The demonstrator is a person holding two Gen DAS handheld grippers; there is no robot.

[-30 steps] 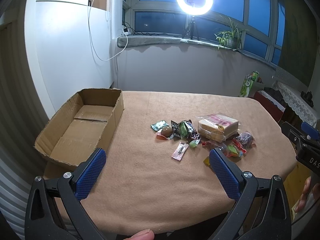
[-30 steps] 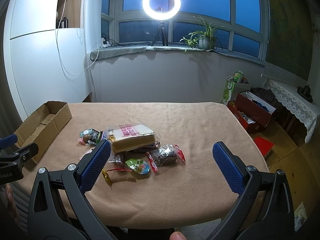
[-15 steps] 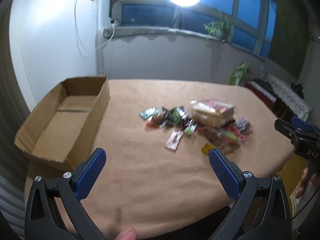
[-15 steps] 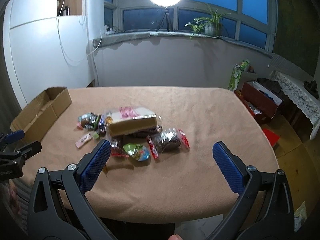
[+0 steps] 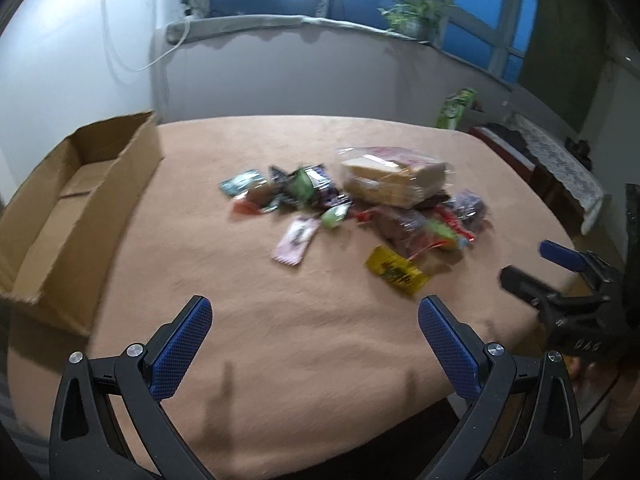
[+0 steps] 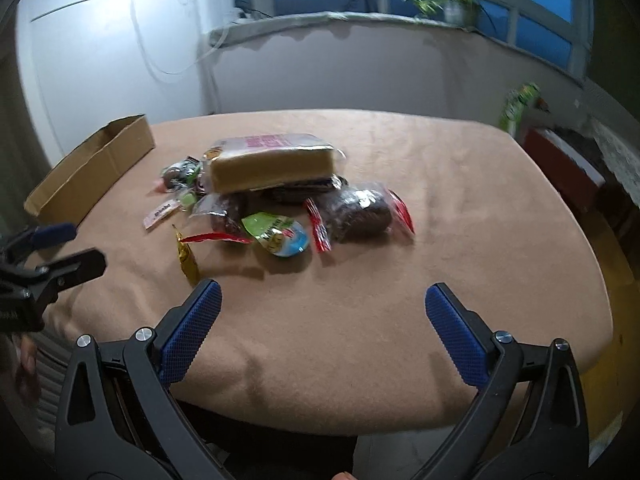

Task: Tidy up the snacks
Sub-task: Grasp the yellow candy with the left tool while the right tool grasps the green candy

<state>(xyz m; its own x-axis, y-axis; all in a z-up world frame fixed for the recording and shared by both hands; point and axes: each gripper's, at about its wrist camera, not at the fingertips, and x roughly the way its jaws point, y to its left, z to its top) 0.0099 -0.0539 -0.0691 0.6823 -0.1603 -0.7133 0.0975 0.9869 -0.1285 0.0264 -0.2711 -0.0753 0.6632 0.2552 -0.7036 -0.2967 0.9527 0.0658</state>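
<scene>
Left gripper [image 5: 314, 320] is standing wide open over the near part of the table, holding nothing, its blue pads well apart; right gripper [image 6: 322, 306] is likewise gaping and empty, hovering above the near table edge; each gripper is also showing at the side of the other's view, with part of a hand behind it.

The snacks are lying in a loose pile near the middle of the table; the wrapped bread loaf [image 6: 272, 164] is sitting highest, resting on darker packets beneath it; a clear bag with a dark cake [image 6: 362, 212] and red edges is lying just beside the loaf on the right; a round green-and-blue cup lid packet [image 6: 280, 234] is lying in front of it, touching a red-ended wrapper; a yellow sachet [image 5: 396, 270] is lying nearest the grippers, slightly apart from the pile; a pink sachet [image 5: 295, 240] is lying to the left of it; a cluster of small green and dark wrappers [image 5: 296, 188] is sitting at the pile's left end, details blurred.

The cardboard box [image 5: 76, 200] is standing open at the table's left edge, well apart from the pile; the tan table cover [image 5: 304, 380] is spreading under everything; a potted plant [image 6: 452, 4] is sitting on the window ledge behind.
</scene>
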